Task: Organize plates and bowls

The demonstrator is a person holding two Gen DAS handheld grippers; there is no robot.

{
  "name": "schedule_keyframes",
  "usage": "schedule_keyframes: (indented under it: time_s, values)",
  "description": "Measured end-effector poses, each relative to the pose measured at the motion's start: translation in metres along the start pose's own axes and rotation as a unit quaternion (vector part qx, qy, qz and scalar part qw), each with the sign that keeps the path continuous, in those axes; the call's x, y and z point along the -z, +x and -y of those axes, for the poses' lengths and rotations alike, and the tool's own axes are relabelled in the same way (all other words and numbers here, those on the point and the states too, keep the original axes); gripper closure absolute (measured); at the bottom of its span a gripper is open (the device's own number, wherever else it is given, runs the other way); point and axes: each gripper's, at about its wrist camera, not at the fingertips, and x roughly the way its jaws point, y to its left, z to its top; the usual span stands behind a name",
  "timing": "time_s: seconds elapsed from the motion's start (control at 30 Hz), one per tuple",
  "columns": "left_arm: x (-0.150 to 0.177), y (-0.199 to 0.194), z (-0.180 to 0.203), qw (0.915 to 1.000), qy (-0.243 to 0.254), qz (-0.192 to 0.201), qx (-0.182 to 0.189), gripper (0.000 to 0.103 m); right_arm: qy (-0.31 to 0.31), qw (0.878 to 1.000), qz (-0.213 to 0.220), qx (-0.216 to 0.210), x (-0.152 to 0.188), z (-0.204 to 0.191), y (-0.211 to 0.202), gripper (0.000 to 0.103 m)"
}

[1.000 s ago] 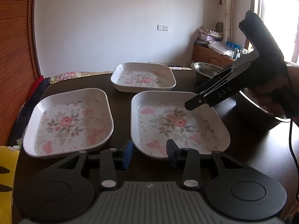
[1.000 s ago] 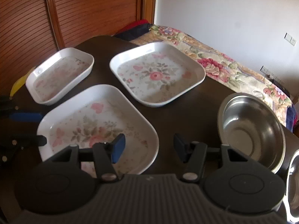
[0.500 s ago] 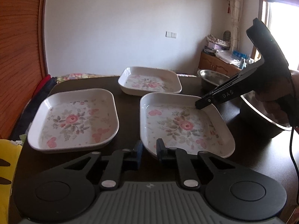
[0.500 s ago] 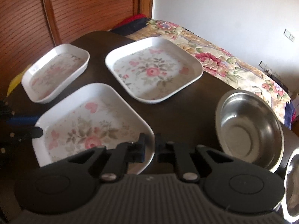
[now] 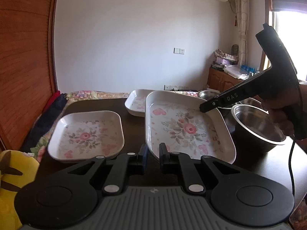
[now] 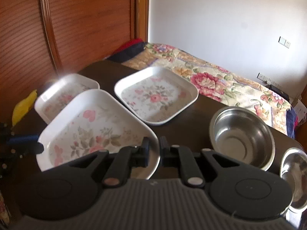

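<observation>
Two grippers pinch one floral plate's rim: the left gripper (image 5: 152, 158) and right gripper (image 6: 153, 153), jaws just closed, clamp opposite edges of the plate (image 5: 184, 128), raised off the dark table (image 5: 99, 103). Uneven lifting could tilt it and slip the thin rim free.

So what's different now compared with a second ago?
Both grippers, the left gripper and the right gripper, have just been closing on opposite rims of the nearest white floral square plate and lifted it, tilted. The other two floral plates and the steel bowls stayed put.
</observation>
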Motion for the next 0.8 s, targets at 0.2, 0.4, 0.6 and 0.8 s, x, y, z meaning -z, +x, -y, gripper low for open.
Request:
schedule_keyframes:
  time_s: [0.2, 0.4, 0.6, 0.8]
  values:
    - [0.013, -0.028, 0.000, 0.9999, -0.007, 0.008, -0.013, 0.061, -0.001, 1.000, 0.013, -0.010, 0.011, -0.015, -0.014, 0.090]
    - [0.039, -0.041, 0.001, 0.9995, -0.022, 0.002, -0.024, 0.061, -0.001, 1.000, 0.011, -0.024, 0.031, -0.031, -0.012, 0.090]
    - [0.052, -0.046, 0.008, 0.9995, -0.018, -0.003, -0.027, 0.061, 0.002, 1.000, 0.001, -0.028, 0.046, -0.041, -0.010, 0.089]
    - [0.061, -0.043, 0.004, 0.9993, -0.027, -0.012, -0.024, 0.061, 0.003, 1.000, -0.006, -0.031, 0.055, -0.047, -0.005, 0.088]
